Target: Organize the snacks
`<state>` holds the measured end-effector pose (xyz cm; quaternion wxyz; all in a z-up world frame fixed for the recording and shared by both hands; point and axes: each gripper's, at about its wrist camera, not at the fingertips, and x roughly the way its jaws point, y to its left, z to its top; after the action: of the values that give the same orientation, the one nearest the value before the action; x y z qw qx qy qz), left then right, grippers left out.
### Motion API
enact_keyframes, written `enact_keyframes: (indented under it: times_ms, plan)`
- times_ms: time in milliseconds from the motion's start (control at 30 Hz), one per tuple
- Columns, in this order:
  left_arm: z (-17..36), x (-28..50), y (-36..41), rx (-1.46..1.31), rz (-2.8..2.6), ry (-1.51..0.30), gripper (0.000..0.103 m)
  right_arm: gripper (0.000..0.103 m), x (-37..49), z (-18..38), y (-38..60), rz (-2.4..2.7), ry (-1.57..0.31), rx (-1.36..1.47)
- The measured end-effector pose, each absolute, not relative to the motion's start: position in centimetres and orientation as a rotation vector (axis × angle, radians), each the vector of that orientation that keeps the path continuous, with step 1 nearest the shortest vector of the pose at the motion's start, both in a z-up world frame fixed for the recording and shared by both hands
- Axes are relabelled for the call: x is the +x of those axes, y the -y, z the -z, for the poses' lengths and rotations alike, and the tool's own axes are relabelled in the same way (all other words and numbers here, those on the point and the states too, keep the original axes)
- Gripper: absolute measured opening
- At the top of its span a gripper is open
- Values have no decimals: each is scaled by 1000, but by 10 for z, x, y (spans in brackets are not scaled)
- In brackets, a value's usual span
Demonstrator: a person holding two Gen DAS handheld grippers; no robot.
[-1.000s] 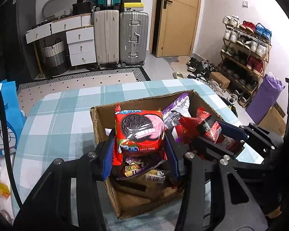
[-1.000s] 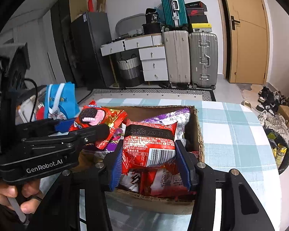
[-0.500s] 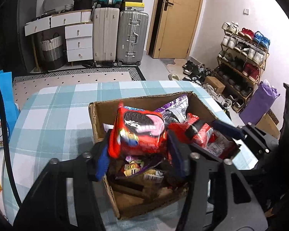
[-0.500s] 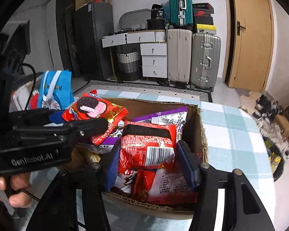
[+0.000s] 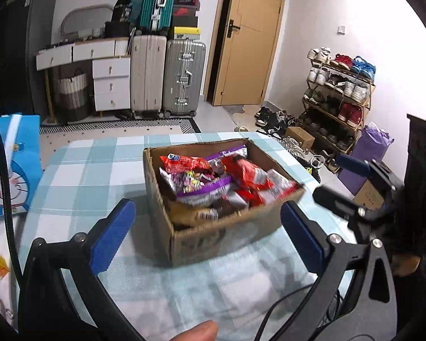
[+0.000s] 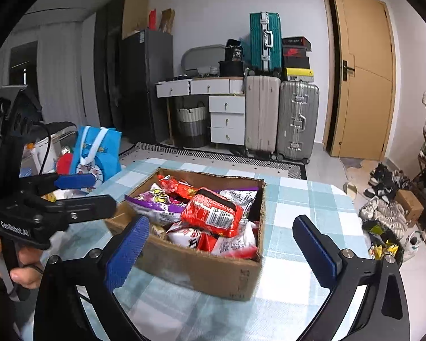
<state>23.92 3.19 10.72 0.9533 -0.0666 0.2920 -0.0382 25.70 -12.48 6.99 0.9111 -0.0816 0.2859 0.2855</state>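
Both jaws just opened wide, nothing between them: left gripper [image 5: 207, 221], right gripper [image 6: 221, 244]. Cardboard box [image 6: 201, 270] on desk [image 6: 298, 199], long axis 7-to-1 o'clock. Red cookie pack [image 5: 184, 162] and red barcode pack [image 6: 213, 211], clamped a second ago, now lie in it.

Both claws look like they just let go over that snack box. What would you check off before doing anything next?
1. Left gripper empty, jaws just opened wide: ok.
2. Right gripper empty, jaws just opened wide: ok.
3. Red cookie pack lying inside the cardboard box: ok.
4. Red barcode pack resting on top of the pile: ok.
5. Snacks neatly arranged: not ok, they lie heaped and tilted.
6. Any snack left outside the box on the checked tablecloth: cannot tell; none seen nearby.
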Motion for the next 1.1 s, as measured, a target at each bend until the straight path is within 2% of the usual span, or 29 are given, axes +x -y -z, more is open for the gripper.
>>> enact_keyframes:
  times_ms: [233,500,833,1100]
  plan:
    - [-108,164,-25,-90,65,-533,102,103,216,-84,158,-606,-563,-126]
    - [-78,109,-20,-115,71,-505,102,103,180,-75,172,-616,-549,-126]
    - [-47,114,-34,-180,-2,-464,102,103,162,-42,181,-616,-552,-102]
    - [-38,123,-36,-194,-21,-419,102,103,152,-32,179,-620,-456,-107]
